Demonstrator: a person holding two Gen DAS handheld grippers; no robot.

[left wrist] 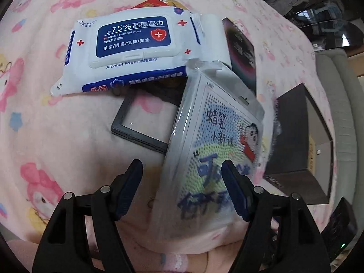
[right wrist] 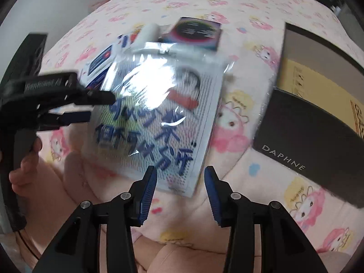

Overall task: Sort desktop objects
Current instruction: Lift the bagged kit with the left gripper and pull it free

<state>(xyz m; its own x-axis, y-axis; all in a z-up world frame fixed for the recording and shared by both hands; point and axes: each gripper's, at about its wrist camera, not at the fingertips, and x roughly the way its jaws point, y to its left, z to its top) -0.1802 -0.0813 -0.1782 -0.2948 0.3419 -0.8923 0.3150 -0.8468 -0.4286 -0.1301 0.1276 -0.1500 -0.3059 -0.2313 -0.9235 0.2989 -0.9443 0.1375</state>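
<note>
Through my left wrist camera, my left tongs (left wrist: 182, 182) are spread wide. The near end of the cartoon packet (left wrist: 216, 141) lies between the pads, and the right pad overlaps its printed face; I cannot tell whether it touches. The packet is flat and rectangular, sealed in a glossy clear sleeve, and it leans across one corner of a thin black frame (left wrist: 141, 122). Only this view shows the frame. It also shows the wipes pack (left wrist: 132, 45) whole: soft white and blue plastic with a hard flip lid, lying on the frame's far edge. A red corner (left wrist: 150, 2) peeks from behind the pack. Beside the pack are a white rounded object (left wrist: 213, 38) and a dark box (left wrist: 241, 50) printed with a coloured ring. The open shoebox (left wrist: 295, 136) sits to the right on the fleecy pink blanket (left wrist: 56, 136).

Through my right wrist camera, my right tongs (right wrist: 180, 177) are also spread and hold nothing. The packet (right wrist: 159, 113) has its near corner just ahead of the gap, glare streaking its sleeve. This view alone shows my left tongs (right wrist: 100, 105) from the side, at the packet's edge, with my hand (right wrist: 25, 166) on the handle. The shoebox (right wrist: 307, 132) reads DAPHNE and holds something yellow. The dark box (right wrist: 195, 34) and white object (right wrist: 151, 33) lie beyond.

I count two tongs and one of each item.
</note>
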